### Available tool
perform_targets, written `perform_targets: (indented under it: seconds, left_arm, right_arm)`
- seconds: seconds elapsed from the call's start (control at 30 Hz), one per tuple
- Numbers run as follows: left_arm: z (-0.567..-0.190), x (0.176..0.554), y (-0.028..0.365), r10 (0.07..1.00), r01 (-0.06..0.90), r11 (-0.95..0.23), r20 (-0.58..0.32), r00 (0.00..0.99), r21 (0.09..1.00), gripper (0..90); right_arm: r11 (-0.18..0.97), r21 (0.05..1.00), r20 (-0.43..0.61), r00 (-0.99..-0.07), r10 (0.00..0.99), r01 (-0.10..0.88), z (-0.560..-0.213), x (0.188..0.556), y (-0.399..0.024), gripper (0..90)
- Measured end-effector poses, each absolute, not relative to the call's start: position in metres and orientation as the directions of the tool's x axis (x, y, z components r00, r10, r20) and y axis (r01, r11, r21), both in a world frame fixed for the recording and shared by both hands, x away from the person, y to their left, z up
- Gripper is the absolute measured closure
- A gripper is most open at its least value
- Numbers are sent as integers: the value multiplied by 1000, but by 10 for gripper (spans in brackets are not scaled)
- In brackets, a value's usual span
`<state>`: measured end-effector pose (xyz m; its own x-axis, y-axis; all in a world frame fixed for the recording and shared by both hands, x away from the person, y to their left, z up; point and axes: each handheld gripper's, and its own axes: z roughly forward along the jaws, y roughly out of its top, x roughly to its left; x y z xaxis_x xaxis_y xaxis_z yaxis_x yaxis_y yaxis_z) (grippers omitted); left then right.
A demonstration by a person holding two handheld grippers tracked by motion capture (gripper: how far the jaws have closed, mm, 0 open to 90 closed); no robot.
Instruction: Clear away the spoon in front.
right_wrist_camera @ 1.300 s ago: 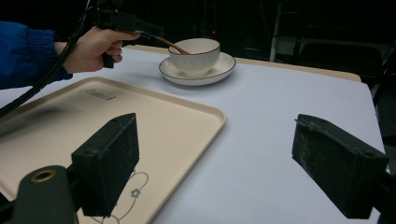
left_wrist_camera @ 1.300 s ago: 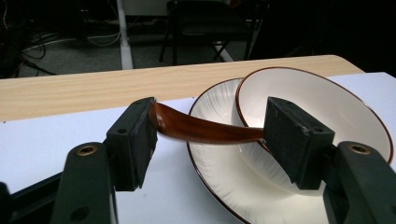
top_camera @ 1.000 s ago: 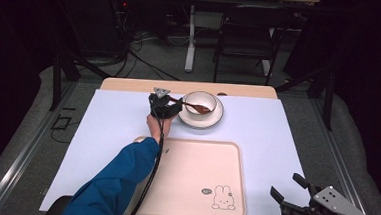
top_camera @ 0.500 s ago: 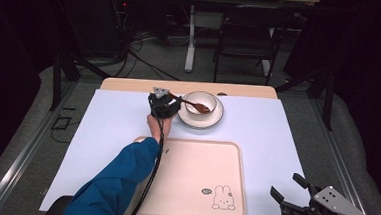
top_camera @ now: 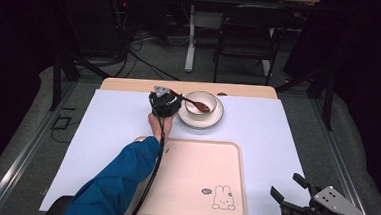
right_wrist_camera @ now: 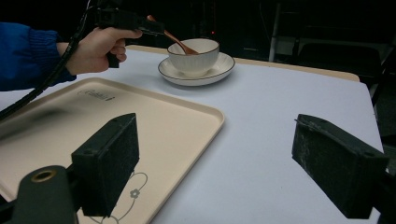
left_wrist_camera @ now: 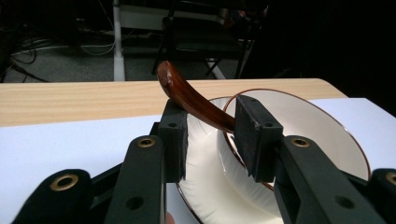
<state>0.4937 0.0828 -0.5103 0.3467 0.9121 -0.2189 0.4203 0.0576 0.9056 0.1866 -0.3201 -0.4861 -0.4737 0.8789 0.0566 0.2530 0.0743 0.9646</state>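
Counted around the one cream tray with the rabbit print: one white bowl beyond its far edge, standing on one saucer, with one brown spoon leaning in the bowl. Two grippers are at the table: the left gripper beyond the tray's far left corner, the right gripper off its near right corner. One hand and one blue sleeve cross the tray's left side.

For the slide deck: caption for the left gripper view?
Left gripper jaws closing on brown spoon handle over white bowl.
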Motion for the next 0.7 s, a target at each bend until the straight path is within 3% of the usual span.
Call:
perform_targets:
  seconds: [0.2,0.53,0.7]
  left_arm:
    - [-510,494,83,907,419,77,-238,346,905,680]
    - [-524,499,91,908,482,134,-303,291,866,648]
    - [-525,501,92,910,464,128,-289,297,877,571]
  right_arm:
    - [72,964,59,-473,879,255,-486,187,-320,140]
    - [73,965,58,-473,879,253,-486,186,-320,140]
    - [72,964,59,-473,879,254,-486,186,-320,140]
